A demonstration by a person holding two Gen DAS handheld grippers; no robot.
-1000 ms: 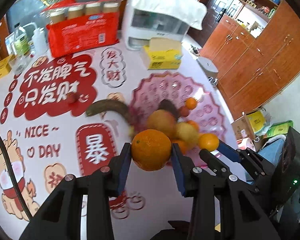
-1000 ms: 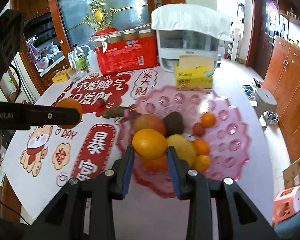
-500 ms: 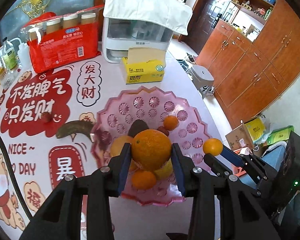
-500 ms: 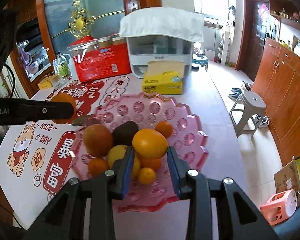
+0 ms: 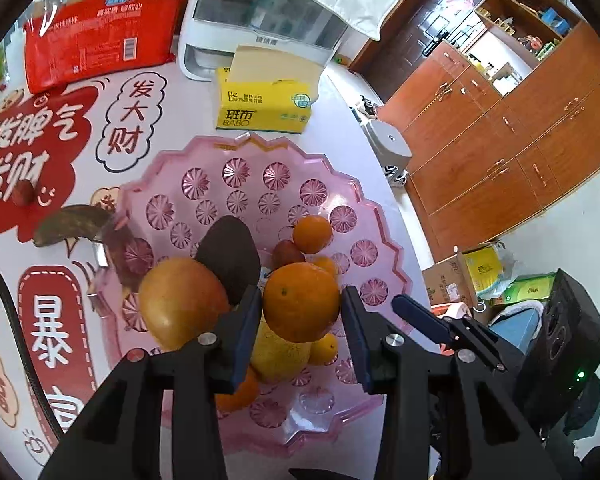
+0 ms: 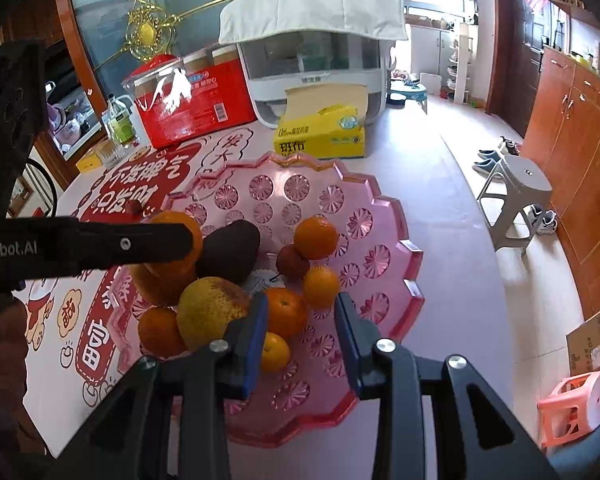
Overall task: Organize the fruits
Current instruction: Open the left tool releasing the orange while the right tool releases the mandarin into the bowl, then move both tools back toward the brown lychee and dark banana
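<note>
My left gripper (image 5: 300, 316) is shut on a large orange (image 5: 302, 301) and holds it above the pink scalloped fruit plate (image 5: 236, 152). The plate (image 6: 380, 216) holds several fruits: a mango (image 5: 180, 300), a dark avocado (image 6: 230, 250), a yellow pear (image 6: 212, 310) and small oranges (image 6: 315, 237). My right gripper (image 6: 298, 334) is open over the plate's near side, with an orange (image 6: 285, 312) lying loose between its fingers. The left gripper with its orange (image 6: 180, 224) shows at left in the right wrist view.
A dark banana (image 5: 70, 224) and a small red fruit (image 5: 23, 192) lie on the printed tablecloth left of the plate. A yellow tissue box (image 5: 266, 108), a white appliance (image 5: 260, 20) and a red pack (image 5: 100, 28) stand behind. A stool (image 6: 516, 188) stands beyond the table's right edge.
My left gripper has carried its orange right, over the plate. My right gripper has opened and let go of its orange, which now rests among the fruit on the plate.
</note>
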